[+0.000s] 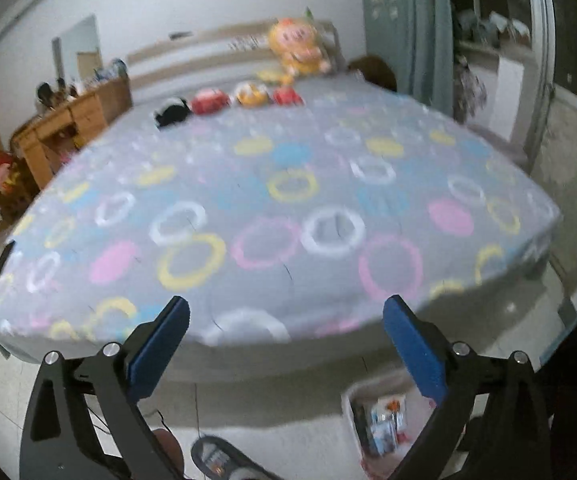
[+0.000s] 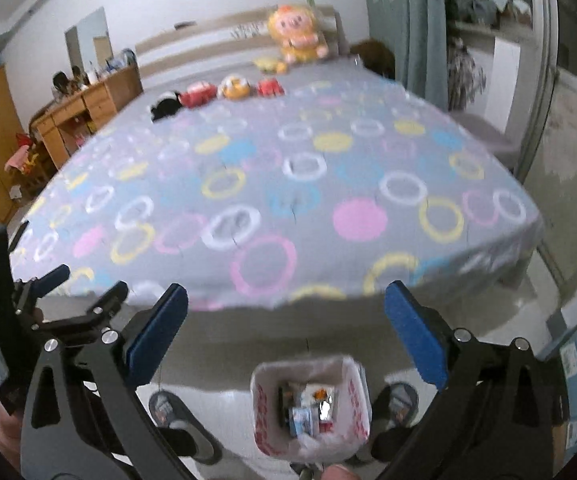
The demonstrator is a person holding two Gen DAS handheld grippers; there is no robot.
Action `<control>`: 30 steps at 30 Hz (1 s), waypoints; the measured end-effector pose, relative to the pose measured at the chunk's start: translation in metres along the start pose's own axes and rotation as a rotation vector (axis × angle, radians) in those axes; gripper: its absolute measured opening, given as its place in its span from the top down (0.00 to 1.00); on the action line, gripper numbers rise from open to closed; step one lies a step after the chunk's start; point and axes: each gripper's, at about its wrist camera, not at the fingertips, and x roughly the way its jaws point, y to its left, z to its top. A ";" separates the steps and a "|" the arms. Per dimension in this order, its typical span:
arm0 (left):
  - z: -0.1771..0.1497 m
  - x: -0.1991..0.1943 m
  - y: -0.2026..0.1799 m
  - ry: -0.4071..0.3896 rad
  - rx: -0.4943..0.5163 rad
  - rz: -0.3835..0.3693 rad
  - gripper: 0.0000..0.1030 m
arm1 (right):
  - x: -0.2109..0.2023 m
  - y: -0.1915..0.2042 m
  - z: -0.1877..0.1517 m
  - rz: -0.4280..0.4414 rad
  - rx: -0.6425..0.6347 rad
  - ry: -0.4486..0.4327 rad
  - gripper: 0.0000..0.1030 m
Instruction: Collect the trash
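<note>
A small white bin lined with a plastic bag [image 2: 310, 404] stands on the floor at the foot of the bed, with several wrappers and packets inside [image 2: 308, 408]. It also shows in the left wrist view [image 1: 380, 420]. My right gripper [image 2: 286, 320] is open and empty, above the bin. My left gripper [image 1: 286, 324] is open and empty, to the left of the bin; it shows in the right wrist view [image 2: 84, 292]. The frames are blurred.
A bed [image 1: 288, 208] with a grey cover printed with coloured circles fills the middle. Plush toys [image 1: 224, 100] lie near the headboard. A wooden desk [image 1: 68, 120] stands left, curtains [image 1: 420, 28] right. My slippered feet [image 2: 176, 412] stand by the bin.
</note>
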 end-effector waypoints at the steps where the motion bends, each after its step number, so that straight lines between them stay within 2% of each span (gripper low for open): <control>1: 0.006 -0.006 0.007 -0.019 -0.013 0.005 0.08 | -0.007 0.002 0.005 0.001 -0.003 -0.021 0.07; 5: 0.032 -0.029 0.024 -0.103 -0.043 0.023 0.08 | -0.025 0.009 0.018 0.007 -0.011 -0.074 0.07; 14: 0.065 -0.051 0.038 -0.194 -0.024 0.069 0.08 | -0.037 0.013 0.031 -0.007 -0.026 -0.123 0.06; 18: 0.071 -0.063 0.041 -0.212 -0.014 0.081 0.08 | -0.039 0.014 0.033 -0.008 -0.024 -0.126 0.07; 30: 0.065 -0.083 0.050 -0.183 0.014 0.103 0.08 | -0.045 0.019 0.036 0.004 -0.021 -0.143 0.06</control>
